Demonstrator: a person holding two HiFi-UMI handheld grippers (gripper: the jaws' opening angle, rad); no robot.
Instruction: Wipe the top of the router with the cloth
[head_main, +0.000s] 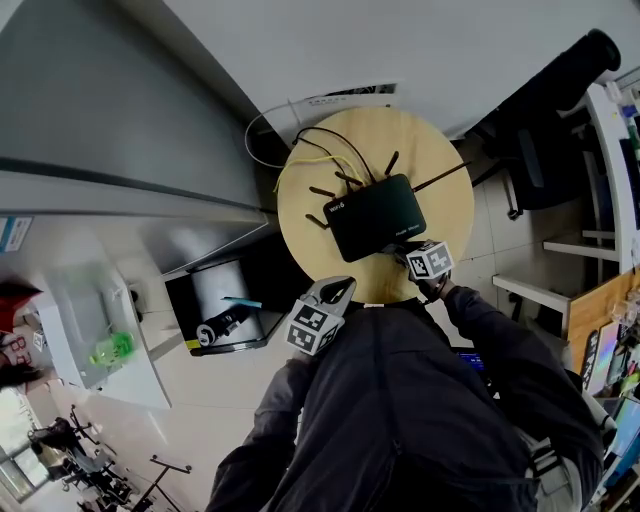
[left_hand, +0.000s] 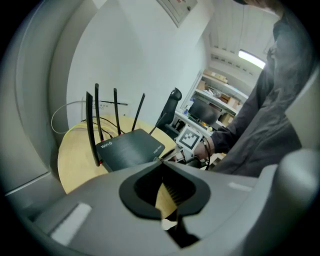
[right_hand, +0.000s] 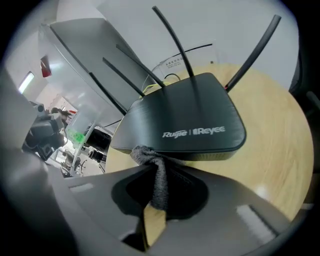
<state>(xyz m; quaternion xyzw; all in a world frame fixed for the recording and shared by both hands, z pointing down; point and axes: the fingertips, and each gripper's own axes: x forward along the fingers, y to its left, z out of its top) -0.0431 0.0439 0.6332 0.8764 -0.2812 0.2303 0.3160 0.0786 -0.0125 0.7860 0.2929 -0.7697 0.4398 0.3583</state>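
Note:
A black router (head_main: 375, 215) with several thin antennas lies in the middle of a round wooden table (head_main: 440, 165). My right gripper (head_main: 402, 253) is at the router's near edge, shut on a small grey cloth (right_hand: 156, 172). In the right gripper view the cloth's bunched end touches the router (right_hand: 185, 117) at its front left corner. My left gripper (head_main: 340, 290) hangs over the table's near rim, left of the router, with its jaws together and nothing held. The left gripper view shows the router (left_hand: 131, 148) ahead of that gripper (left_hand: 161, 162), with the right gripper's marker cube (left_hand: 190, 138) beyond it.
Yellow and black cables (head_main: 318, 150) trail off the table's far side behind the router. A dark office chair (head_main: 545, 110) stands to the right. A low shelf with a white bin (head_main: 215, 295) sits left of the table, and a grey partition (head_main: 110, 110) rises beyond it.

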